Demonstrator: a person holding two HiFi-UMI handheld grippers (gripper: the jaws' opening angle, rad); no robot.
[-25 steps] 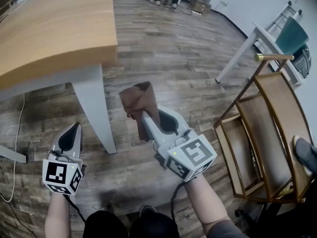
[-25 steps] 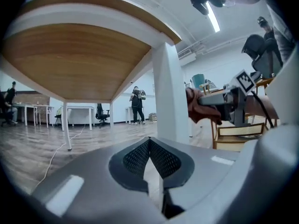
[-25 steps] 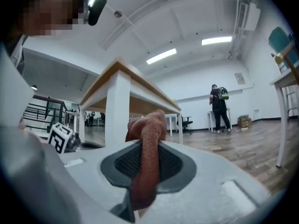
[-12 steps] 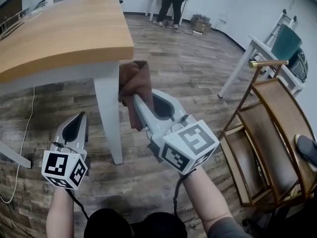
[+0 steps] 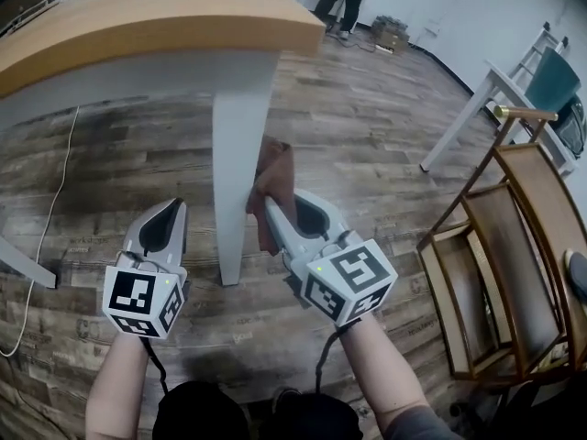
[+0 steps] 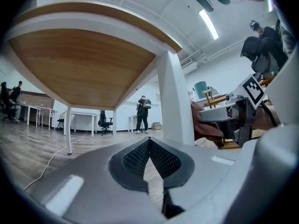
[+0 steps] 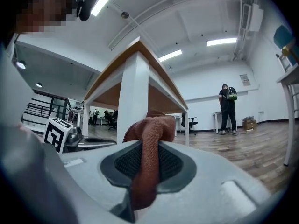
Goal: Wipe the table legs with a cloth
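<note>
Lit brightly and evenly by long white ceiling tube lamps (image 7: pixel 222 42). Soft shadows on the brown plank floor (image 5: pixel 367 136) beneath the wood-topped white desk (image 5: pixel 138 26). Heavily fisheye-bent, dark-vignetted at gripper-view corners.

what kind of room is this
Likely an open-plan office or workshop: a white-legged, wood-topped table, an office chair at a far desk, and ceiling strip lights.
</note>
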